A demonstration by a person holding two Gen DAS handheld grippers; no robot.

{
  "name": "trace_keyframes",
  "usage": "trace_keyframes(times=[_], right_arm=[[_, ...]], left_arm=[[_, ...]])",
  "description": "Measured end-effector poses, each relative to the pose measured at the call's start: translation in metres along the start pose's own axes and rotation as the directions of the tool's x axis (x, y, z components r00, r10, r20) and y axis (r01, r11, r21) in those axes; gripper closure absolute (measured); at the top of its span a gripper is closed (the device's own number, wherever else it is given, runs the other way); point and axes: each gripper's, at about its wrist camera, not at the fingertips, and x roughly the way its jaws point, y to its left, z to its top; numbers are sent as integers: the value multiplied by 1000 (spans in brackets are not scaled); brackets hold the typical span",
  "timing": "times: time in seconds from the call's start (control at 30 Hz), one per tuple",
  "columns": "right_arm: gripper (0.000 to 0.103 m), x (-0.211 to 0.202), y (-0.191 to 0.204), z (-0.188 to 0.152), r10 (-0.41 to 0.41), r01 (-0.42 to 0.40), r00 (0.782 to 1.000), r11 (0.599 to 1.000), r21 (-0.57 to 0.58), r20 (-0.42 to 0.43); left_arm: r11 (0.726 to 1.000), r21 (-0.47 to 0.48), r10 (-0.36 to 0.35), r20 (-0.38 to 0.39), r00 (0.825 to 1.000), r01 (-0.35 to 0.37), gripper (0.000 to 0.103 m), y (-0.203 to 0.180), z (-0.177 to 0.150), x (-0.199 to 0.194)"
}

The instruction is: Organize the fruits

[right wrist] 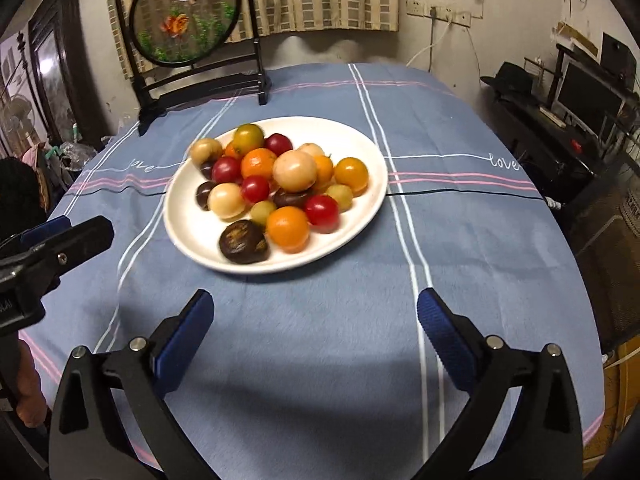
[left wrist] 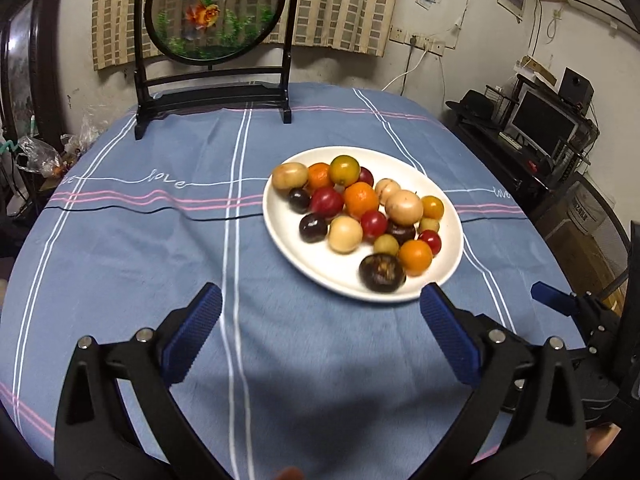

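Observation:
A white oval plate (left wrist: 288, 240) (right wrist: 184, 224) sits on the blue striped tablecloth, piled with several small fruits: orange, red, yellow, pale beige and dark purple ones. A dark purple fruit (left wrist: 381, 273) (right wrist: 244, 242) lies at the plate's near rim beside an orange one (left wrist: 415, 257) (right wrist: 288, 229). My left gripper (left wrist: 320, 304) hovers open over bare cloth, short of the plate's near edge, nothing between its blue pads. My right gripper (right wrist: 314, 308) is likewise open and empty, just in front of the plate. Each gripper appears at the edge of the other's view.
A black stand with a round goldfish panel (left wrist: 214, 8) (right wrist: 186, 12) stands at the table's far edge. The blue tablecloth (left wrist: 160, 248) (right wrist: 480, 240) lies bare around the plate. A desk with a monitor (left wrist: 544, 120) and clutter sits right; plastic bags (left wrist: 40, 156) lie left.

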Motion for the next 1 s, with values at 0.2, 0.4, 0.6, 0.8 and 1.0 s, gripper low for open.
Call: trace_keyframes(times=[0.2, 0.4, 0.6, 0.8, 1.0], right_arm=[[1, -11, 12, -10, 5, -5, 1000, 1000, -12, 12], [1, -18, 17, -11, 5, -5, 1000, 1000, -25, 25], [1, -18, 17, -11, 3, -2, 1000, 1000, -19, 22], [1, -15, 19, -11, 8, -8, 1000, 1000, -25, 13], [1, -11, 20, -12, 12, -12, 1000, 1000, -28, 1]], left_arm=[[999, 15, 30, 12, 999, -31, 2, 2, -13, -16], [999, 4, 37, 25, 999, -37, 2, 5, -14, -25], [999, 5, 50, 19, 999, -50, 2, 5, -14, -25], [997, 6, 71, 11, 997, -71, 2, 6, -13, -18], [997, 3, 82, 6, 997, -82, 2, 9, -12, -16]])
